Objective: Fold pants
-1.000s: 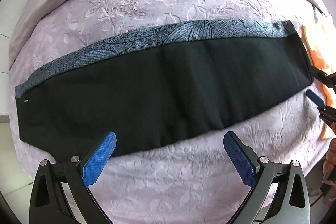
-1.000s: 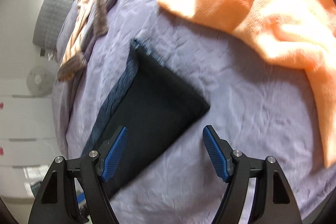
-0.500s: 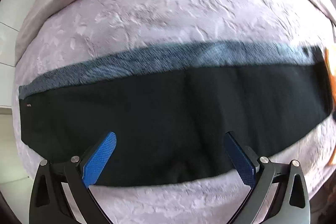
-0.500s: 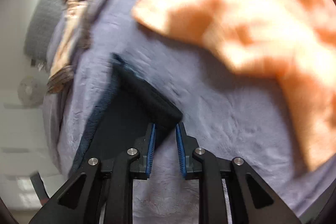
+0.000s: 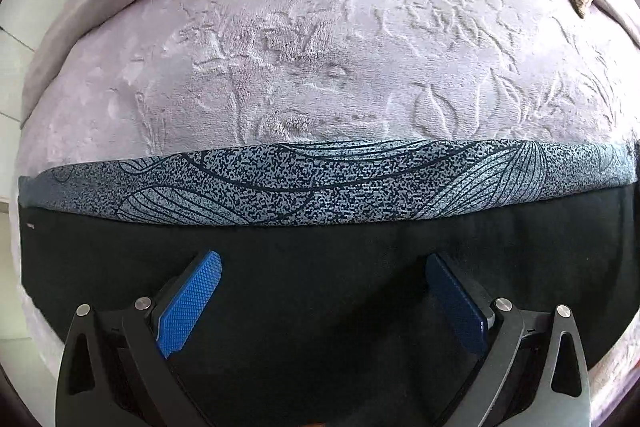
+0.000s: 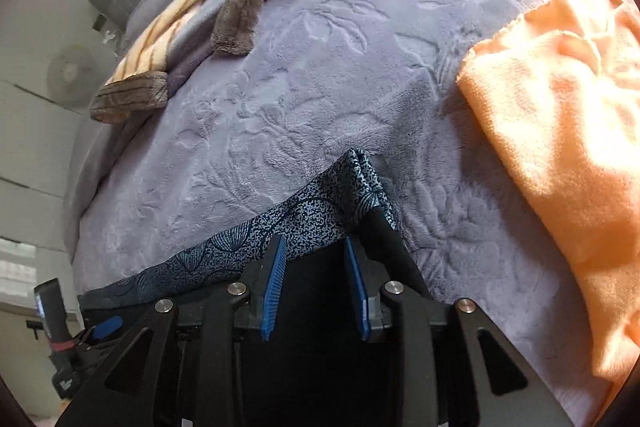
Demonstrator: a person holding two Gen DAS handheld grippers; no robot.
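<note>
Lilac embossed plush bedspread point(image 5: 320, 67) covered the bed; a peach towel point(image 6: 560, 147) lay to one side. Black pants with a blue-grey patterned panel point(image 5: 320, 183) lay stretched flat across it. Left gripper point(image 5: 320, 291) hung wide above the black cloth. Right gripper point(image 6: 316, 267), jaws narrow and just reopening, seemingly pinched the lifted end.

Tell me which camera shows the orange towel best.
Right wrist view: the orange towel lies crumpled on the lavender blanket, right of the pants. The left wrist view shows no towel, only pants and blanket.
</note>
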